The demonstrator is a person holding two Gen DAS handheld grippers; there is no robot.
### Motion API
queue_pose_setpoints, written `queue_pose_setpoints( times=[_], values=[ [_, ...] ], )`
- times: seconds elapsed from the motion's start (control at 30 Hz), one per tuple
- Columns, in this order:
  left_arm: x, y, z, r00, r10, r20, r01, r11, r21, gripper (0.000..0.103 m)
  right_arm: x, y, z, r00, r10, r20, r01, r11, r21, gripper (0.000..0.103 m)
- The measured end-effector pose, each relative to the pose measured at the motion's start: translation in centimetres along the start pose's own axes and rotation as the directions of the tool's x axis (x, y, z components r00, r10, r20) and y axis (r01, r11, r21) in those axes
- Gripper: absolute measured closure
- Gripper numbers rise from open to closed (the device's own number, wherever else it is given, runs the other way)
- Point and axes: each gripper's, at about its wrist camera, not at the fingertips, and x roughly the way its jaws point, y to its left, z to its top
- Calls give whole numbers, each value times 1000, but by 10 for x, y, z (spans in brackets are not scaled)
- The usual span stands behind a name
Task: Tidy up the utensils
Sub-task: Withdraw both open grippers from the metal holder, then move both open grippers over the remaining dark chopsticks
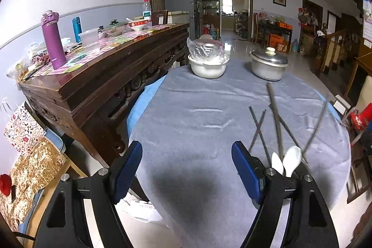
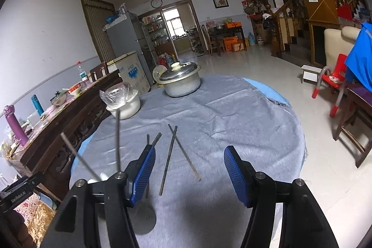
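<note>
Both grippers hover over a round table with grey cloth [image 1: 197, 122], jaws wide apart and empty: left gripper [image 1: 187, 166] at lower centre of its view with only bare cloth between the blue pads, right gripper [image 2: 189, 174] at lower centre of its view with a crossed pair of chopsticks [image 2: 173, 150] lying on the cloth between and just beyond its fingers. More chopsticks [image 1: 276, 122] are scattered crosswise at right of the left view, some apparently propped up from a holder hidden behind the finger; two white spoons [image 1: 290, 160] poke up just beside the left gripper's right finger. A flat metal disc [image 2: 143, 220], maybe a spoon bowl or lid, hard to tell, sits under the right gripper's left finger. Likely step: picking loose chopsticks. Best to line the jaws across one stick near its middle, come down low to the cloth, close squarely; thin sticks roll and the crossed one may drag along. White bowl with plastic bag [image 1: 208, 62] and lidded metal pot [image 1: 268, 65] sit at the far edge. Dark carved sideboard [image 1: 104, 76] at left, fridge and doorway behind, tiled floor.
</note>
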Motion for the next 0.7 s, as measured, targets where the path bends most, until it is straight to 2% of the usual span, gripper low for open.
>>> queue_pose_setpoints(
  times=[0.17, 0.33, 0.5, 0.6, 0.7],
  values=[
    [37, 10, 22, 999, 14, -38, -14, 1000, 8, 23, 44, -4, 24, 996, 33, -82, -34, 999, -16, 38],
    [87, 11, 42, 995, 15, -99, -12, 1000, 29, 23, 114, -2, 40, 971, 104, -216, -116, 992, -41, 38],
    [139, 1, 49, 976, -50, -213, 57, 998, 25, 23, 193, 9, 48, 929, 146, -341, -171, 984, -42, 40],
    [163, -12, 52, 962, -97, -257, 108, 994, 27, 23, 231, 15, 50, 912, 145, -385, -172, 984, -36, 52],
    [183, -31, 56, 947, -149, -286, 167, 985, 41, 23, 264, 27, 54, 889, 160, -428, -200, 979, -49, 57]
  ],
)
